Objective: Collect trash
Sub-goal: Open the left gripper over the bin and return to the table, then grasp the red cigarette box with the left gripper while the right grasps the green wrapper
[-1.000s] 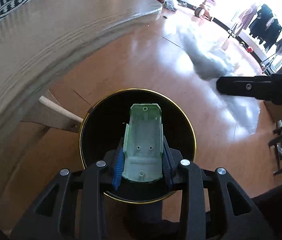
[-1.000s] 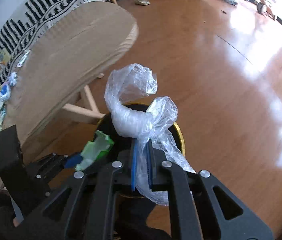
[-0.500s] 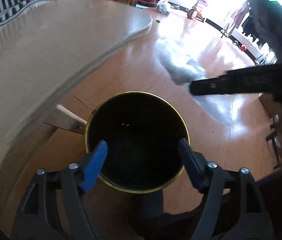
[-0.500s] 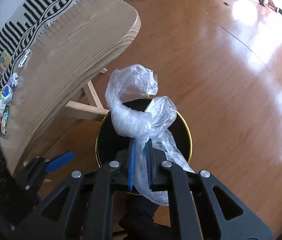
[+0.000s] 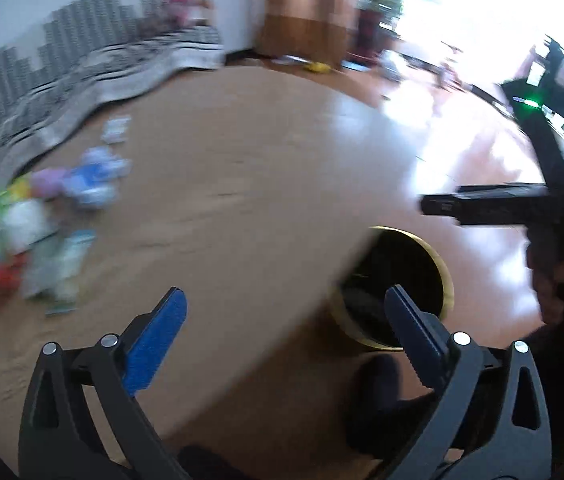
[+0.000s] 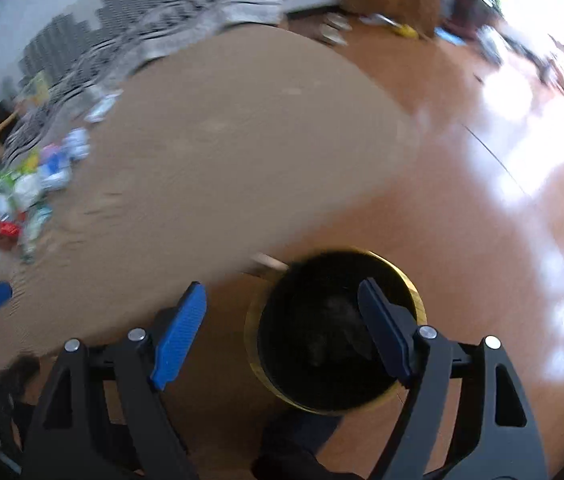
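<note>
A black bin with a gold rim [image 6: 410, 280] stands on the floor beside the table; it also shows in the left wrist view [image 5: 444, 264]. My right gripper [image 6: 282, 320] is open and empty above the bin. My left gripper [image 5: 286, 320] is open and empty over the table edge. A blurred pile of coloured wrappers [image 5: 38, 224] lies at the table's far left, and shows in the right wrist view [image 6: 30, 192] too. The right gripper's body [image 5: 522, 204] shows at the right of the left wrist view.
The round wooden table [image 5: 242, 184] fills the middle of both views. A striped sofa [image 6: 162, 32] runs behind it. Shiny wooden floor [image 6: 522, 184] lies to the right, with small items far off.
My right gripper opened and the clear plastic bag is gone from it. Both views swung up and left from the bin toward the table. My left gripper let go of the green tray earlier.
</note>
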Motion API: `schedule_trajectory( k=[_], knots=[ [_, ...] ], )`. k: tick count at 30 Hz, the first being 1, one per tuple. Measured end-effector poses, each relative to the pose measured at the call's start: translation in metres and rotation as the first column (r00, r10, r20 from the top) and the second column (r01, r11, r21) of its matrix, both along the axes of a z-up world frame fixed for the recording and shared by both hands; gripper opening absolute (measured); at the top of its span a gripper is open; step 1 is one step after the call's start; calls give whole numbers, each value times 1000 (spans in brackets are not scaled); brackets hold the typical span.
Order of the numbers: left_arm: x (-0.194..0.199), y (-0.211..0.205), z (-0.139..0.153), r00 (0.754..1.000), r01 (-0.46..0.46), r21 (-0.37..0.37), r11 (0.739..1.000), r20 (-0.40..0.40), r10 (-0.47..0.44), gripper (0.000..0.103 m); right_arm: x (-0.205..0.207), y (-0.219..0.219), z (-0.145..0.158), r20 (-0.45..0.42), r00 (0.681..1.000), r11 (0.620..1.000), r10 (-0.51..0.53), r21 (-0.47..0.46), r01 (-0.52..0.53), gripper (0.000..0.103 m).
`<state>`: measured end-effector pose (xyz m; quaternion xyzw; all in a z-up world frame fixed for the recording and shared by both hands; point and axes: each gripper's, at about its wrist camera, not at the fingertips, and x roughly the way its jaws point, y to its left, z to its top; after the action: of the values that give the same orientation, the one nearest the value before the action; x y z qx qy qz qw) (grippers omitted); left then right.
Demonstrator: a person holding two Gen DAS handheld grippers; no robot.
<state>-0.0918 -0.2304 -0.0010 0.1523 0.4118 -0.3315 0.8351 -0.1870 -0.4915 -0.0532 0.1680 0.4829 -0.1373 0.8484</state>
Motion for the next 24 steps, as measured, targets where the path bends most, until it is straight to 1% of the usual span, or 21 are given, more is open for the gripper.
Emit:
schedule_trajectory(
  k=[2, 4, 6, 8, 10, 11, 12, 13, 14, 15, 17, 18, 19, 22, 24],
  knots=[
    [18, 39, 5, 996, -90, 9, 996, 15, 90, 96, 29, 43, 9, 11, 996, 996, 89, -10, -89, 77],
    [43, 96, 9, 974, -226, 5, 974, 33, 226, 96, 59, 93, 15, 15, 982, 982, 186, -12, -186, 77],
    [61, 138, 4, 945, -327, 6, 945, 23, 327, 96, 83, 132, 19, 13, 966, 966, 259, -12, -258, 77],
    [85, 186, -1, 898, -441, -13, 898, -14, 440, 96, 113, 176, 22, 23, 945, 945, 325, 7, -326, 77],
    [107, 223, 0, 864, -504, -53, 862, -51, 502, 96, 140, 211, 22, 27, 930, 929, 366, 36, -367, 77],
    [116, 232, -1, 859, -511, -58, 857, -52, 509, 96, 151, 224, 22, 28, 925, 924, 378, 43, -379, 77],
    [126, 241, -2, 858, -513, -57, 856, -37, 512, 96, 162, 235, 21, 29, 921, 920, 389, 47, -390, 77],
    [129, 245, -2, 855, -519, -39, 854, -20, 519, 96, 171, 245, 20, 28, 917, 916, 397, 47, -398, 77],
    [137, 248, -3, 841, -541, -15, 841, -3, 541, 96, 181, 256, 17, 28, 915, 915, 402, 29, -402, 77],
    [146, 251, -5, 830, -557, -9, 830, 5, 557, 96, 186, 263, 15, 29, 913, 913, 406, 15, -407, 77],
    [163, 251, -10, 822, -568, -29, 822, 24, 569, 96, 194, 275, 5, 15, 905, 906, 424, -5, -424, 77],
    [170, 251, -14, 819, -573, -26, 819, 33, 573, 96, 193, 279, 0, 7, 902, 902, 432, -2, -432, 77],
    [178, 249, -19, 810, -585, -15, 811, 36, 585, 96, 197, 284, -6, -7, 897, 897, 441, 2, -441, 77],
    [193, 246, -33, 809, -587, -7, 810, 42, 586, 96, 205, 293, -17, -34, 890, 890, 456, 10, -456, 77],
    [194, 245, -37, 811, -582, -28, 813, 52, 582, 96, 209, 296, -22, -45, 882, 883, 468, 12, -468, 77]
  ],
)
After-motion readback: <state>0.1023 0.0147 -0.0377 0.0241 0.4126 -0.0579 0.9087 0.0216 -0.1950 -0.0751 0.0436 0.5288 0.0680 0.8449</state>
